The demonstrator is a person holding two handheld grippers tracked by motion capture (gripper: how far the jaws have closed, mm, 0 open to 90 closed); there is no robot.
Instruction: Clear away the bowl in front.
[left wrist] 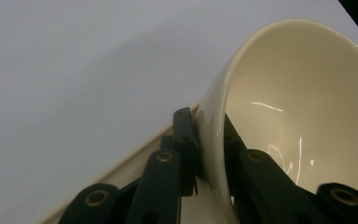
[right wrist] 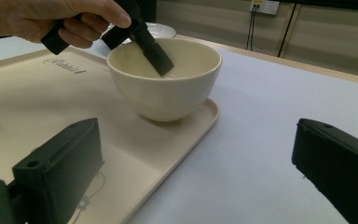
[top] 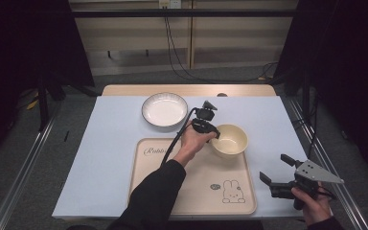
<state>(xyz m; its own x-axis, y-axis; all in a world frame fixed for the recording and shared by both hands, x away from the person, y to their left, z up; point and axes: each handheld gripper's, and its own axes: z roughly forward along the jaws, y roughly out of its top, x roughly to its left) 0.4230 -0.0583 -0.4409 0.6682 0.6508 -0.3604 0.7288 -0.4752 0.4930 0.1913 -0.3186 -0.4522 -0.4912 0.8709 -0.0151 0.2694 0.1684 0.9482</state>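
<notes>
Left gripper (top: 212,132) is pinching the near-left rim of the cream bowl (top: 230,140) — one jaw outside the wall, one inside, rim clamped between them. Left gripper view confirms it: bowl (left wrist: 298,107) wall runs straight up between the two black jaws, both pressed against it. In the right gripper view the inner jaw sits down inside the bowl (right wrist: 168,88), with the left hand (right wrist: 51,18) wrapped round the gripper body just behind it

Bowl sits on the far right corner of the beige tray (top: 172,191), base on the tray (right wrist: 37,112) surface as far as I can tell, right at the tray's raised edge. Tray has a rabbit drawing (top: 232,191) near its front right and cursive lettering (top: 155,151) at the far left, just under the left forearm (top: 158,191)

Right gripper (top: 278,173) is well apart from the bowl, off the tray's right edge, over the pale sheet (top: 110,143) covering the table — jaws spread wide, nothing between them. Its own view looks across the tray corner at the bowl ahead, jaws at far left and far right of frame. Right hand (top: 314,206) holds it from below, grey plate (top: 316,171) on top

White plate with a dark rim (top: 164,110) lies beyond the left gripper, off the tray, to the far left of the bowl. Cable (top: 175,139) trails from the left gripper back along the arm
</notes>
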